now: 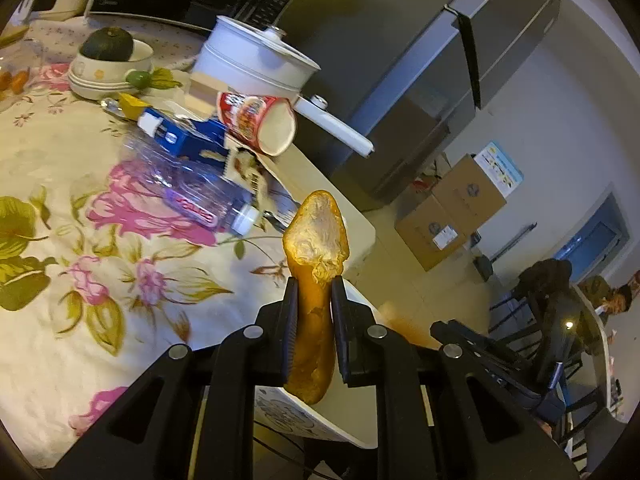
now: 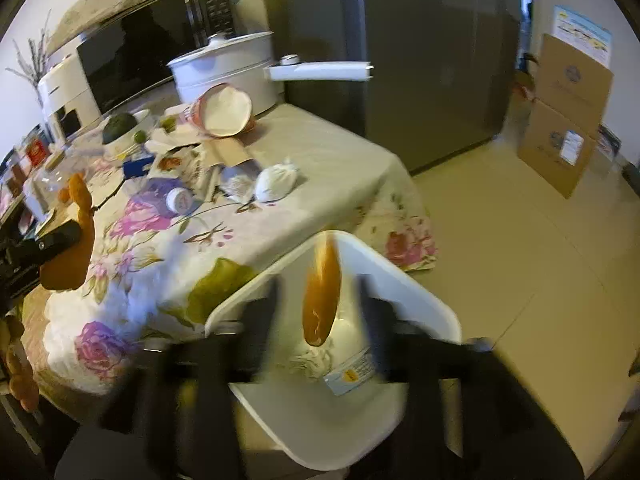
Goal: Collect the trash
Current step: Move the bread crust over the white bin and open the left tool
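Right hand-held gripper, jaws spread, peel strip loose above white bin; left hand-held gripper clamps orange peel, which may miss the bin if released early.

Home kitchen: microwave, fridge, pot.

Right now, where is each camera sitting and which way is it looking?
Left wrist view: it sits on the left gripper, looking down along its fingers across the flowered table toward the fridge; the fingers pinch an orange peel.
Right wrist view: it sits on the right gripper, looking down over the white bin; its blurred fingers stand apart, with a second peel loose between them.
Both views share: the table, the white pot, the red cup, the fridge, the cardboard boxes.
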The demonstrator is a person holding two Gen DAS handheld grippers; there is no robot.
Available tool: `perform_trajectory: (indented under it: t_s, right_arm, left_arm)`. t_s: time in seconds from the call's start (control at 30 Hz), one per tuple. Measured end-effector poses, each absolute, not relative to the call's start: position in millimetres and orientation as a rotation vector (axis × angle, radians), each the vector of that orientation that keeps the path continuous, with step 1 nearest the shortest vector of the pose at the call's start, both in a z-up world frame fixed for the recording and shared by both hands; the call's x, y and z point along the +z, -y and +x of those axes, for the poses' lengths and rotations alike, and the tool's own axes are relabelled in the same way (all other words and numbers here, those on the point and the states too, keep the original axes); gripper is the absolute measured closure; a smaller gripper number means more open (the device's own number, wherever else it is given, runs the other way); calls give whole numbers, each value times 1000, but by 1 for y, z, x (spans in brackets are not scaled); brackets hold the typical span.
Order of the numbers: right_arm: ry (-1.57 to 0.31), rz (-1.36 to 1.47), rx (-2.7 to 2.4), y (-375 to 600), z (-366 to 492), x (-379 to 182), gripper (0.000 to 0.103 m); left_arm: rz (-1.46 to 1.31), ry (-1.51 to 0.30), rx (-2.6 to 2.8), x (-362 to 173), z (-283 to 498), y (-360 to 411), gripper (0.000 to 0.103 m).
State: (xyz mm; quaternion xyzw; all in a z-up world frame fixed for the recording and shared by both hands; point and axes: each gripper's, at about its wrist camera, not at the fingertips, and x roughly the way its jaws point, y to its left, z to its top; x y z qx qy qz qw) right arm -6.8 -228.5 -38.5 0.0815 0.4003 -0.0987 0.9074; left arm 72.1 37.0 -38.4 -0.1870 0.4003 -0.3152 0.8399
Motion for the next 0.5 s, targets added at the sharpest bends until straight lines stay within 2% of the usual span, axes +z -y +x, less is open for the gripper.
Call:
perform_trajectory:
  t_s: [0.07, 0.13, 0.2, 0.3, 0.5]
  right_arm:
    - [-796, 163, -243, 233, -12, -34, 38]
    - [-767, 164, -307, 239, -18, -31, 17]
    - [-721, 151, -386, 245, -23, -26, 9]
    - [-654, 125, -475, 255, -28, -18, 7]
    - [-657, 163, -558, 278, -31, -18, 7]
  left_arm:
    - [-388, -853, -677, -39, 71, -29, 86]
    - [-386, -862, -687, -41, 68, -21, 86]
    - [-381, -874, -700, -43, 66, -10, 86]
    - [-373, -892, -727, -45, 62, 9, 86]
    - [-333, -914, -777, -46, 52, 49, 85]
